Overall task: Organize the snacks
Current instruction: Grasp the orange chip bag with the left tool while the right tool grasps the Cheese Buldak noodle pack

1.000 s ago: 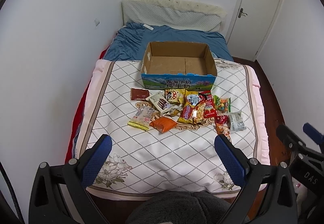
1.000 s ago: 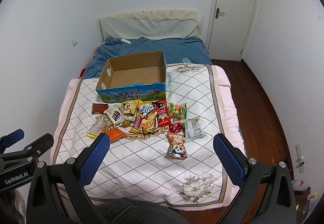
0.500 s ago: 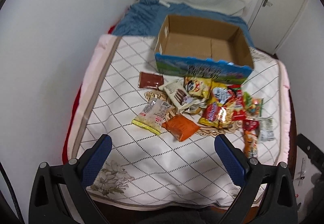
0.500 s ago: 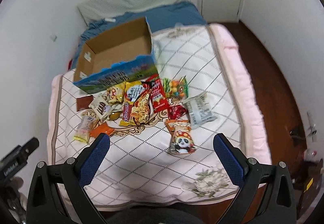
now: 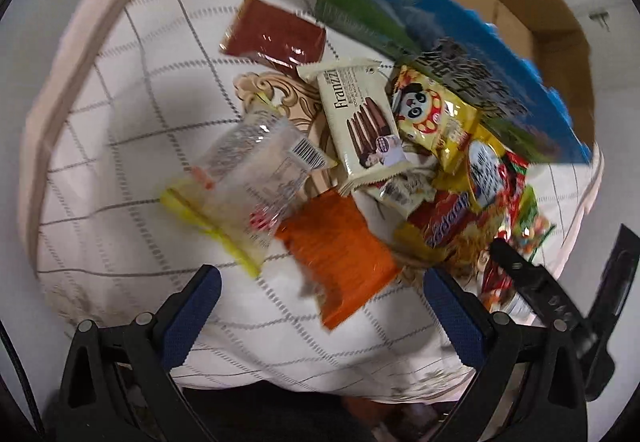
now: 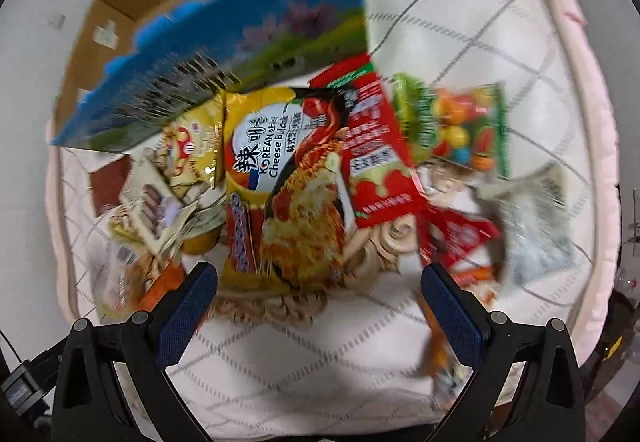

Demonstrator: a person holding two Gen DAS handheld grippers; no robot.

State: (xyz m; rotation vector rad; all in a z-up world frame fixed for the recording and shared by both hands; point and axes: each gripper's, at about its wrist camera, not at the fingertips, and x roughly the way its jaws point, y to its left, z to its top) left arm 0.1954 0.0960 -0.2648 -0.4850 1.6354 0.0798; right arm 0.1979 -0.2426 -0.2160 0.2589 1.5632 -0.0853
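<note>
Box: we see the cardboard box (image 5: 472,54) open at the top behind the snack pile, blue-and-green printed front facing us; the part of its brown inside we can see holds nothing, and the print is too blurred to read.
Left side of pile: a clear packet with a yellow edge (image 5: 244,182) lies on the quilt (image 5: 120,146), barcode up, long axis running from near left to far right; a dark red packet (image 5: 276,36) sits beyond it, near the box.
Middle: we read "Franzzi" on the cream biscuit pack (image 5: 360,126), long axis pointing toward the box; an orange packet (image 5: 340,254) lies just in front of it, a yellow panda bag (image 5: 432,118) to its right.
Right side: "KOREAN Cheese Buldak" on the noodle bag (image 6: 292,186), long axis toward the box; a red packet (image 6: 376,150) overlaps it, then a green candy bag (image 6: 456,126).
Left gripper (image 5: 320,306): jaws wide, holding nothing, low over the orange packet.
Right gripper (image 6: 320,302): jaws wide, holding nothing, before the noodle bag.
</note>
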